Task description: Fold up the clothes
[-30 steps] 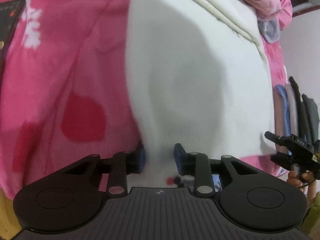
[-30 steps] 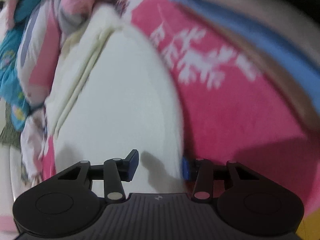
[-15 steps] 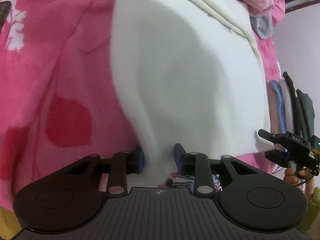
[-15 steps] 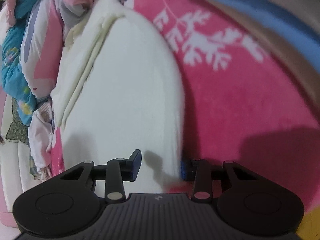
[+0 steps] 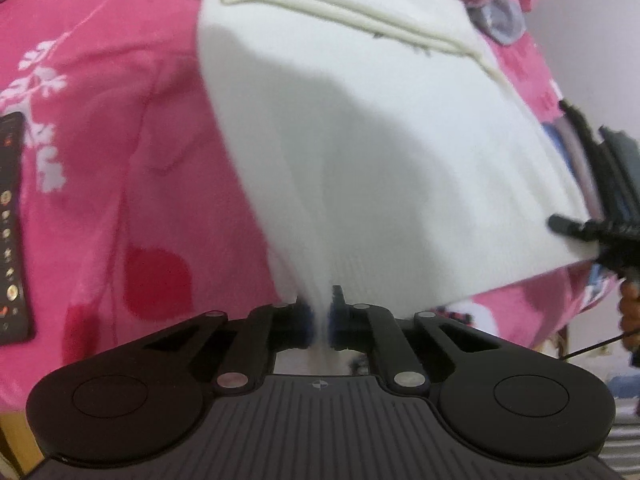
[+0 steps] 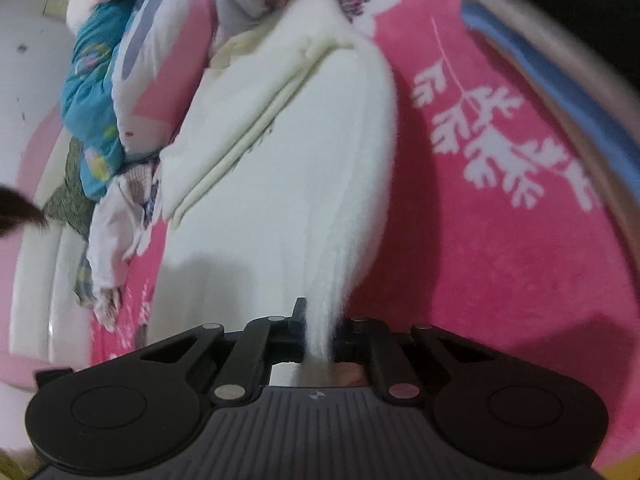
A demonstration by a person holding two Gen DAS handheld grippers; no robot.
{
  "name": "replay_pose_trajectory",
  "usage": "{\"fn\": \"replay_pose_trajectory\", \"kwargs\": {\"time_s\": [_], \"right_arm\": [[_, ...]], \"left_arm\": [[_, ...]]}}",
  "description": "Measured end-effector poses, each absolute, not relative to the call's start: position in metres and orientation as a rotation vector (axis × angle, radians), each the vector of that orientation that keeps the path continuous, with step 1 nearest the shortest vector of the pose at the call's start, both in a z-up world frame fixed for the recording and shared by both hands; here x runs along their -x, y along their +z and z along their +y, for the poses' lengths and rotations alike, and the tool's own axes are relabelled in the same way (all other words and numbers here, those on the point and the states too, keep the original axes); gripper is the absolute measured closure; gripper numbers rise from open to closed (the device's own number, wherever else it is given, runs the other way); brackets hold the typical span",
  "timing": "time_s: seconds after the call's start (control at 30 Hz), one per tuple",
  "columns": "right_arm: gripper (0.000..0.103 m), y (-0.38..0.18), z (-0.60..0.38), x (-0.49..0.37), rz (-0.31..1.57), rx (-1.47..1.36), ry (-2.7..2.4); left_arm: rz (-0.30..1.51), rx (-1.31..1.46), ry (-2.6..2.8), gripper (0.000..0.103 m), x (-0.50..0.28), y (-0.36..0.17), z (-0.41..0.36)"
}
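A white knit garment (image 5: 380,140) lies on a pink floral blanket (image 5: 100,140), its far part folded into cream layers. My left gripper (image 5: 320,320) is shut on the garment's near left corner, and the cloth rises taut from its jaws. My right gripper (image 6: 320,328) is shut on the near right corner of the same garment (image 6: 288,168). It also shows at the right edge of the left wrist view (image 5: 592,236), at the garment's edge.
A pile of crumpled clothes (image 6: 120,80) lies beyond the garment, with more of it in the left wrist view (image 5: 492,4). A dark remote-like device (image 5: 12,232) lies on the blanket at the left. Folded dark clothes (image 5: 608,168) sit at the right. The blanket (image 6: 500,220) spreads to the right.
Both grippers have closed onto the near corners of the white garment and lifted them, so the cloth now stretches up from the blanket toward the cameras.
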State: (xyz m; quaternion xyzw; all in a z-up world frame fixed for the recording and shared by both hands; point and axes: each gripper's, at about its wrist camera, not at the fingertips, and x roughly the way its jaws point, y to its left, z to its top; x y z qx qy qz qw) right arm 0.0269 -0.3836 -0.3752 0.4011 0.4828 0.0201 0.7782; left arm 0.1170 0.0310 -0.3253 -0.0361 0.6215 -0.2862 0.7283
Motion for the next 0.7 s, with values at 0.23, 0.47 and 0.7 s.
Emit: {"fn": "replay_pose_trajectory", "kwargs": {"time_s": [0.23,0.47,0.7], "right_arm": [[0.096,-0.348,-0.378,-0.010,1.030,-0.868,0.072],[0.096,-0.326,-0.358,0.004,1.081,-0.868,0.129],[0.096,-0.313,-0.345,0.051,1.237,-0.929,0.083]], "left_arm": [[1.354,0.113,-0.622,0.099,-0.120,-0.296,0.048],[1.442,0.121,-0.633,0.099,-0.098,-0.283,0.064],[1.569,0.146,-0.635,0.099,-0.068,-0.277,0.079]]}}
